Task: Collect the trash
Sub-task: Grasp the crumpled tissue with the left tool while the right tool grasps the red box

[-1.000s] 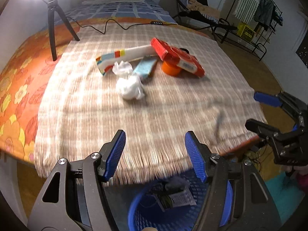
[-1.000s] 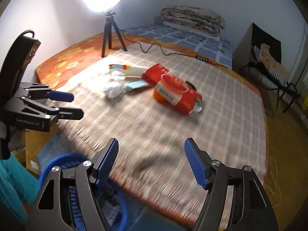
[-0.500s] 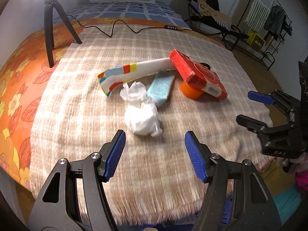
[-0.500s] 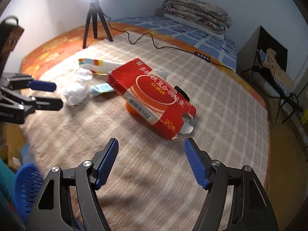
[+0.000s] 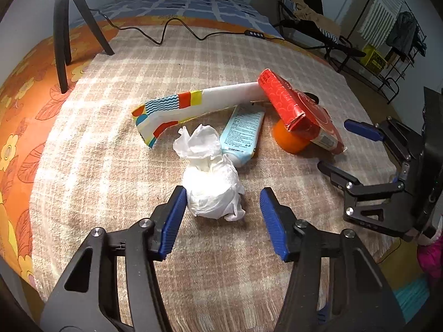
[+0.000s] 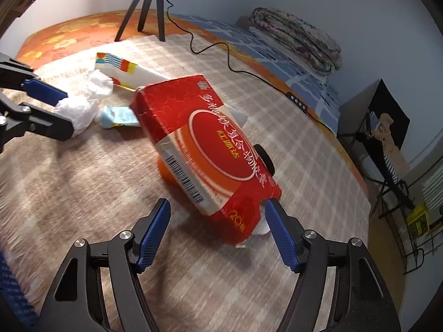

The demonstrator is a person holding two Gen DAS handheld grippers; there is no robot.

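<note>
— Left first?
— Left gripper [image 5: 221,210] tilted steeply down over the near part of the checked blanket [image 5: 110,166], jaws closing around the crumpled white tissue wad [image 5: 211,191]; left blue pad [image 5: 173,221] just at the wad's side, right pad apart from it — not yet pinched.
— Rest of the trash, left to right?
— Beyond the wad, toward the blanket's middle: colourful paper wrapper [image 5: 177,108] lying slantwise, light blue tube [image 5: 242,135] just beside the tissue, orange lid-like piece [image 5: 289,138] tucked under the red carton [image 5: 301,113], which rests tilted on it.
— And the right side?
— Right gripper [image 6: 218,229] angled down toward the blanket's right part, jaws spread wide, straddling the near end of the red carton — pads on either side, touching or not hard to tell. Seen from the left view, hovering at the blanket's right edge.
— Anything behind?
— Black tripod [image 5: 62,27] near the far left corner, cable [image 5: 166,33] trailing along the far edge.
</note>
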